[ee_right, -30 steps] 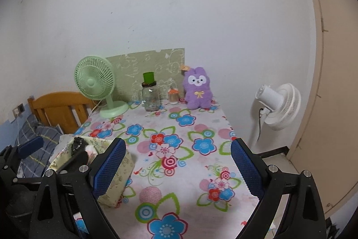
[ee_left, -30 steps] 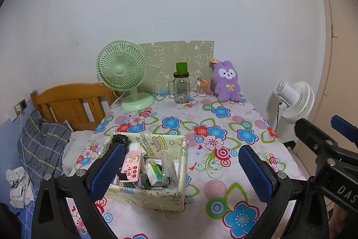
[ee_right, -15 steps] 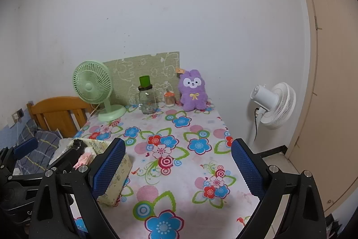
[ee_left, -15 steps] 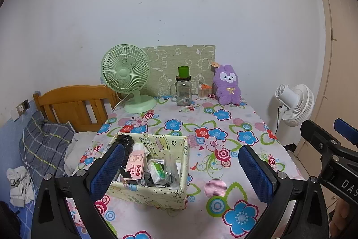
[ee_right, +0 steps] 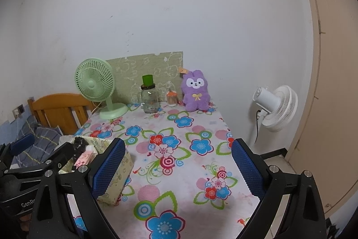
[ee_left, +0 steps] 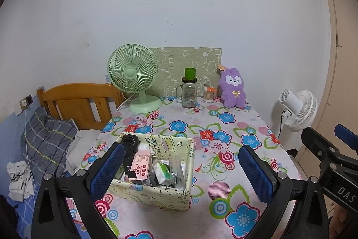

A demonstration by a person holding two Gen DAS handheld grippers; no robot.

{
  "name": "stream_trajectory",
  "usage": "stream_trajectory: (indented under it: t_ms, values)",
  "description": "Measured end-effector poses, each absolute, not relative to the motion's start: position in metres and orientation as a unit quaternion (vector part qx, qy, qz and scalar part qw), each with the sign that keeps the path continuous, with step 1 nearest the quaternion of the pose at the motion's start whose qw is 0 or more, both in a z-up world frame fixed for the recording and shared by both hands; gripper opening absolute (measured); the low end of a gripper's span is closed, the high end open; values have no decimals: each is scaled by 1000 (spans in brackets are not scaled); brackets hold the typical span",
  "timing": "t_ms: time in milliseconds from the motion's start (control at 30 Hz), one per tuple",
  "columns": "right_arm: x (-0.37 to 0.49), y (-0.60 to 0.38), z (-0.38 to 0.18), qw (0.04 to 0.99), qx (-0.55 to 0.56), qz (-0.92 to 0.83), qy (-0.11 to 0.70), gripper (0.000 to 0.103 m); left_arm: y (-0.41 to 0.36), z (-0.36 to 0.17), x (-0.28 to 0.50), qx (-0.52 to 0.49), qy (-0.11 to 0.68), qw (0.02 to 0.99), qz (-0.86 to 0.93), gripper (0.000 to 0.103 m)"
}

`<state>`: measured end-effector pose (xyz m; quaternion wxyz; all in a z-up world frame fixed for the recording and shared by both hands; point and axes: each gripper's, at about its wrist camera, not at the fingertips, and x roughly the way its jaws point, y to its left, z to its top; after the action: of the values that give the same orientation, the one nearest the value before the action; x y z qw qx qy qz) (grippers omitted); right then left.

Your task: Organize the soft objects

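Purple plush rabbit (ee_left: 232, 91) (ee_right: 195, 91): seated upright at the far edge of the floral tablecloth (ee_left: 235, 127) (ee_right: 179, 127), at 12 o'clock in the right wrist view and about 1 o'clock in the left wrist view. Long axis vertical, ears up, face and yellow bow turned toward both cameras, back against or just beside the white wall. Orange tag near one ear.

Left gripper (ee_left: 181, 169): jaws spread wide, blue pads well apart, holding nothing, touching nothing. Raised over the near end of the table, with the patterned fabric box (ee_left: 176, 196) (ee_right: 116, 178) seen between the pads toward 9 o'clock. Box packed with small items, among them a pink tube (ee_left: 139, 165) and a black bundle (ee_left: 129, 142).

Right gripper (ee_right: 175, 168): jaws equally wide, empty, no contact with any object. Bare tablecloth between the pads; box at 9 o'clock, partly behind the left pad.

Also along the far edge, at 11 to 12 o'clock: green desk fan (ee_left: 134, 75) (ee_right: 96, 86), glass jar with a green cup on its lid (ee_left: 189, 91) (ee_right: 149, 95), small container with an orange top (ee_left: 209, 94) (ee_right: 172, 99) just beside the rabbit, green patterned board (ee_left: 185, 64) leaning on the wall

White fan (ee_left: 297, 109) (ee_right: 276, 106) off the table at 3 o'clock
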<state>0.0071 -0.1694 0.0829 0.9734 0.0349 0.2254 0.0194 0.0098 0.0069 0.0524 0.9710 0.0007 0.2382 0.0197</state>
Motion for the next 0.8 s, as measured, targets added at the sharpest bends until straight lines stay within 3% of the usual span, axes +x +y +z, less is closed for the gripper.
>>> stream_trajectory:
  t_ms: [800]
  values:
    - [11,-166,79,973,29,23,228,98,12,51,10,-4,238,971,26,103]
